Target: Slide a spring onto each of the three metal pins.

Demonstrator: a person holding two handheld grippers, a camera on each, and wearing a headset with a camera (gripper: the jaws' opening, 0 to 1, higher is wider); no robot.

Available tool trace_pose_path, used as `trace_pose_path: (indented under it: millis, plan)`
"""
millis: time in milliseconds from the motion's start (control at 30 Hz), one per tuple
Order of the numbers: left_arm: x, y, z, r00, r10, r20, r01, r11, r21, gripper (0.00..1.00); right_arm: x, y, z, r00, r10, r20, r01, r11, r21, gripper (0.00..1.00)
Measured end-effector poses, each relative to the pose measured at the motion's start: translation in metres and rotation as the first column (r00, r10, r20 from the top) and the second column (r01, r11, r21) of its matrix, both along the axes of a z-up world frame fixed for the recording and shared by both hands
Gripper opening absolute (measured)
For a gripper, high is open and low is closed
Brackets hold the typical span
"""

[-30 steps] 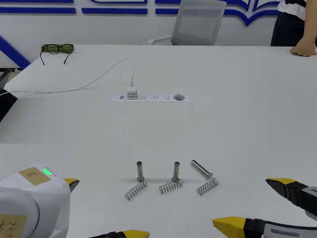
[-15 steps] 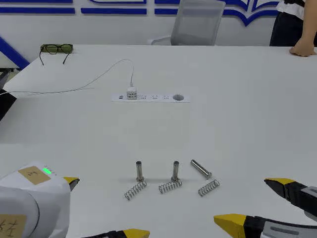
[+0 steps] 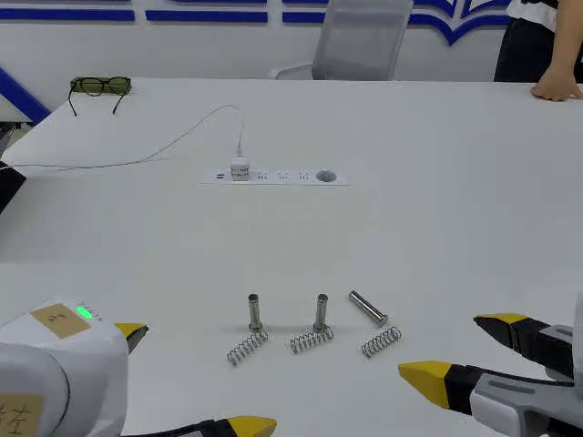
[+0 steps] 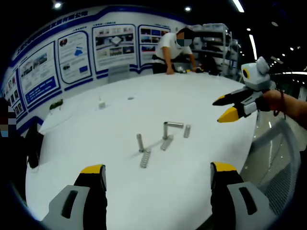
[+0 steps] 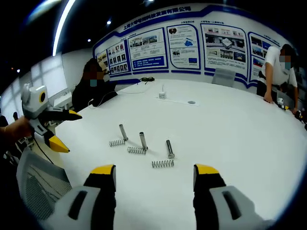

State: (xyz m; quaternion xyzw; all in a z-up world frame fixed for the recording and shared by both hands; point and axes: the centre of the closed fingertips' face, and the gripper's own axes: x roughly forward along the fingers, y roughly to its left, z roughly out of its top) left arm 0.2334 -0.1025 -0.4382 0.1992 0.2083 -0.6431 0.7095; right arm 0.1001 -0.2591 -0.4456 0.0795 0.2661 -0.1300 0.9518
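Observation:
Two metal pins stand upright on the white table. The third pin lies on its side to their right. A loose spring lies in front of each: left spring, middle spring, right spring. My left gripper hovers open at the near left, my right gripper open at the near right, both short of the parts and holding nothing. The left gripper view has the pins and springs ahead of my left gripper. My right gripper faces the right spring.
A power strip with a white plug and cable lies mid-table. Green glasses rest at the far left. A grey chair stands behind the table. A person's hand rests on the far right edge.
My right gripper has edged up and forward toward the right spring. The left gripper, pins and springs have stayed put; the head view shifted slightly.

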Motion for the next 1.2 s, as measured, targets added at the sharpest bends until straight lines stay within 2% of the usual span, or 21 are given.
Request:
trace_pose_path:
  millis: [67, 300, 400, 500, 767, 1200]
  plan:
    - [0.0, 0.0, 0.0, 1.0, -0.002, -0.001, 0.002, 1.0, -0.001, 0.91, 0.003, -0.002, -0.001, 1.0, 0.012, -0.013, -0.012, 1.0, -0.019, 0.65]
    - [-0.001, -0.001, -0.001, 1.0, -0.007, 0.0, 0.007, 1.0, -0.004, 0.91, 0.017, -0.009, -0.001, 0.999, 0.033, -0.014, -0.033, 0.999, -0.02, 0.62]
    - [-0.001, -0.002, 0.0, 1.0, -0.009, 0.001, 0.009, 1.0, -0.007, 0.91, 0.023, -0.013, -0.001, 0.999, 0.035, -0.005, -0.035, 0.999, -0.011, 0.6]
    - [-0.001, -0.003, -0.001, 1.0, -0.008, 0.0, 0.008, 1.0, -0.007, 0.91, 0.029, -0.015, -0.004, 0.999, 0.045, -0.024, -0.045, 0.999, -0.002, 0.59]
    - [0.0, -0.004, -0.002, 1.0, -0.007, -0.006, 0.007, 1.0, -0.009, 0.91, 0.047, -0.021, -0.007, 0.998, 0.064, -0.026, -0.064, 0.998, 0.007, 0.55]
    - [0.002, -0.008, -0.004, 1.0, -0.011, -0.012, 0.011, 1.0, -0.014, 0.9, 0.075, -0.037, -0.02, 0.992, 0.099, -0.079, -0.099, 0.995, 0.005, 0.46]
